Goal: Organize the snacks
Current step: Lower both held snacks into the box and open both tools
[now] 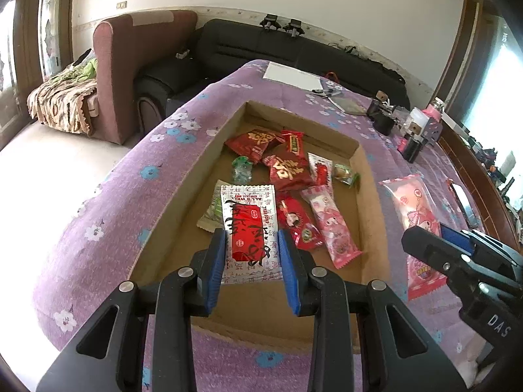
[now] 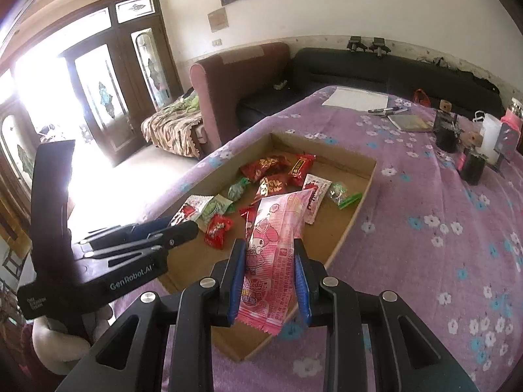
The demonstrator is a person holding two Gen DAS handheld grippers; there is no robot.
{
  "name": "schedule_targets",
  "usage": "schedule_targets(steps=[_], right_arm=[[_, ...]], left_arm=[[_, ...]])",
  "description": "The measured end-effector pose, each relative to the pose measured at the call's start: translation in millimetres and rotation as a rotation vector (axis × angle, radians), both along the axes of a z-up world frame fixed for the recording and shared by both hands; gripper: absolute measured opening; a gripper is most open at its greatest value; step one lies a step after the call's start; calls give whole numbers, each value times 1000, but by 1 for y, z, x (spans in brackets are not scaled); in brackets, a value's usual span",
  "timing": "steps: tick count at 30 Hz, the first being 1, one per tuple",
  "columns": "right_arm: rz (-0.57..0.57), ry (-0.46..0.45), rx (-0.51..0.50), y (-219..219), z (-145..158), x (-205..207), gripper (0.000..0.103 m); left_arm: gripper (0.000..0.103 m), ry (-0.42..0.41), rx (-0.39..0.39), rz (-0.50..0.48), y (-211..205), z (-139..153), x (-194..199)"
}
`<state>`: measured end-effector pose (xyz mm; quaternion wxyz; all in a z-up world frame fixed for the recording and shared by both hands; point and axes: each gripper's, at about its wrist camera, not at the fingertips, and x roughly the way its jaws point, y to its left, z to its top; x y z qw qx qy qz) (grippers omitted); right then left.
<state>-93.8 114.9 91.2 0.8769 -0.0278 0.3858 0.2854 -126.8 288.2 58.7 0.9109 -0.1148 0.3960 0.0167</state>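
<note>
A shallow cardboard box (image 1: 371, 196) (image 2: 362, 176) sits on the purple flowered cloth and holds several snack packets. My left gripper (image 1: 251, 236) is shut on a white and red packet (image 1: 248, 228) and holds it over the near end of the box. My right gripper (image 2: 269, 245) is shut on a long pink cartoon packet (image 2: 278, 245), which also shows in the left wrist view (image 1: 413, 215), over the box's near right edge. The left gripper also shows in the right wrist view (image 2: 183, 230). Another pink packet (image 1: 330, 222) lies in the box among red and green ones.
The table's (image 2: 425, 228) far end has white paper (image 2: 356, 98), a notebook (image 2: 408, 122), dark cups (image 2: 470, 166) and a white bottle (image 2: 490, 137). A phone (image 1: 464, 201) lies at the right. A black sofa (image 1: 261, 45) and a maroon armchair (image 1: 130, 65) stand beyond.
</note>
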Motion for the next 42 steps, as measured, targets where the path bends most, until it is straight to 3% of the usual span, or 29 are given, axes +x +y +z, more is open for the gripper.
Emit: schedule_targets(steps=[23, 36, 37, 40, 42], right_arm=[[77, 107, -37, 44, -49, 19, 27], [60, 85, -115, 50, -68, 26, 29], [58, 85, -114, 49, -68, 26, 29], [54, 88, -107, 47, -67, 27, 29], [46, 87, -103, 44, -66, 27, 32]], left_arm=[[30, 84, 46, 30, 2, -30, 27], [33, 86, 21, 37, 5, -32, 26], [34, 81, 15, 37, 5, -30, 24], [54, 56, -1, 49, 5, -25, 20], [58, 30, -13, 59, 6, -19, 16]])
